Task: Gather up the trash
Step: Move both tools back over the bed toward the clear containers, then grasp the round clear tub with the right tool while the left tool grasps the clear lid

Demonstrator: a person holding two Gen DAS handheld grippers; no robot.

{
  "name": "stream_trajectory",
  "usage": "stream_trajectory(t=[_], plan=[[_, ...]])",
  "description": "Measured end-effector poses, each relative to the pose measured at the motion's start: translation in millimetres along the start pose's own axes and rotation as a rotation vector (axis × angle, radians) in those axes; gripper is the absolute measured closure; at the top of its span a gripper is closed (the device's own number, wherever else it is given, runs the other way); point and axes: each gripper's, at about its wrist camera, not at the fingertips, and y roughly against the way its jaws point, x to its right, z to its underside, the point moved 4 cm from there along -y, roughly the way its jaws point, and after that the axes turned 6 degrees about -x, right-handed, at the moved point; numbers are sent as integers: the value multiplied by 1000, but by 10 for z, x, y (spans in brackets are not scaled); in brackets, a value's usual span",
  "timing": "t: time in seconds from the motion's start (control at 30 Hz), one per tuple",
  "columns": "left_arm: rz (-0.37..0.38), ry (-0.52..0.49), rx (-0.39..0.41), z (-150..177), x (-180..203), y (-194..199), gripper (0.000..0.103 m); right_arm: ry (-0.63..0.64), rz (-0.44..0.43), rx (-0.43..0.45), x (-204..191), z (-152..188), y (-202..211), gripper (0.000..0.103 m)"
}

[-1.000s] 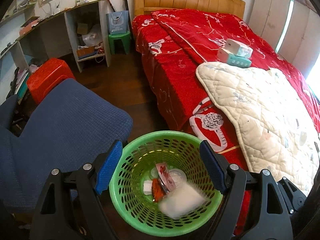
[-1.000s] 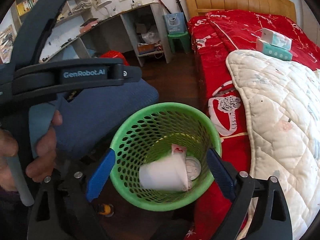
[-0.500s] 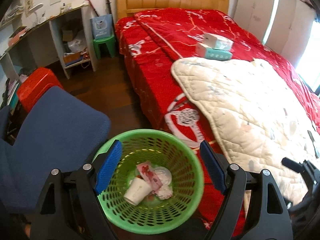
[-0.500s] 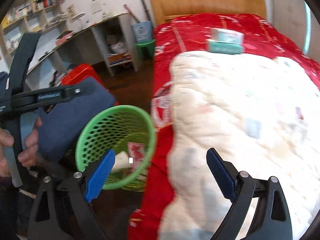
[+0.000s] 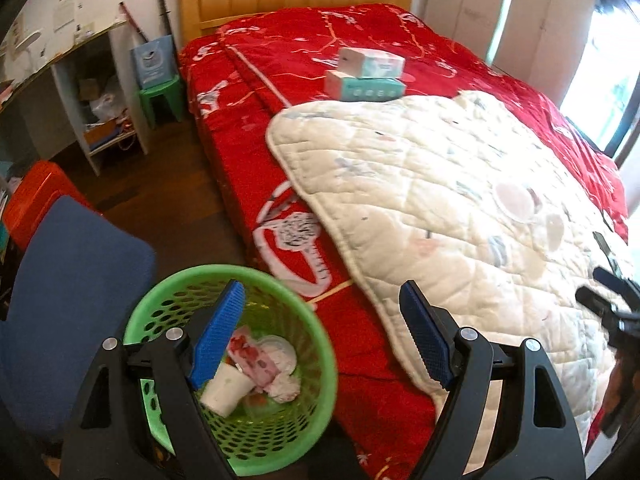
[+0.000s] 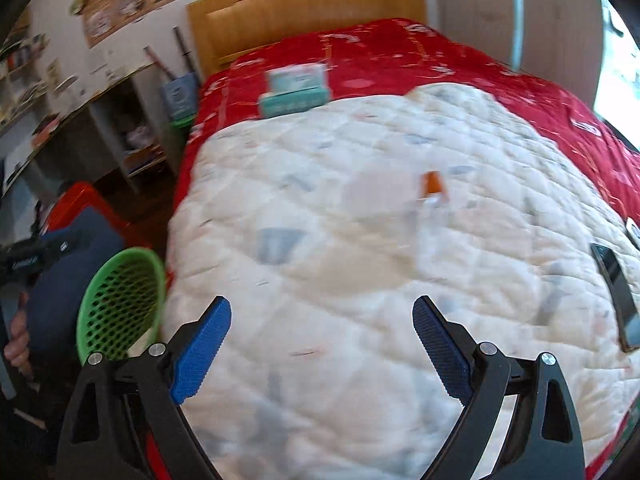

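The wooden-framed bed with the red patterned cover (image 5: pixel 256 128) fills most of both views. A white quilted blanket (image 6: pixel 360 280) lies spread over its near half. Beside the bed, on the dark floor, stands the blue upholstered chair (image 5: pixel 68 280), and the round green perforated plastic basket (image 5: pixel 320 344) sits between the chair and the bed edge.

On the red cover, just beyond the blanket's far edge, two teal-and-white tissue boxes (image 5: pixel 366 76) rest stacked one on the other.

Inside the basket lie a white paper cup (image 5: pixel 224 388) on its side, a pink-and-red printed wrapper (image 5: pixel 252 356), a clear round plastic lid (image 5: pixel 280 354) and a crumpled white tissue (image 5: pixel 286 386) — all touching at the bottom.

On the blanket, a small orange-and-white item (image 6: pixel 432 188) shows in the right wrist view; motion blur hides its shape. A dark flat rectangular device (image 6: pixel 616 296) lies near the blanket's right edge.

My left gripper (image 5: pixel 320 336) hangs above the basket's right rim, jaws spread wide, gripping nothing. My right gripper (image 6: pixel 322 344) hangs over the blanket — jaws equally wide apart, nothing between them.
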Motion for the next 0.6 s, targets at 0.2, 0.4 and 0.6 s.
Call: stream_trajectory(t=[0.2, 0.4, 0.6], plan=[[30, -28, -8, -79, 238, -91, 24, -79, 51, 0, 562, -202, -120, 18], [53, -77, -14, -205, 571, -212, 28, -156, 28, -19, 977, -316, -228, 25], [96, -130, -39, -344, 991, -409, 37, -117, -51, -49, 939, -353, -374, 25]])
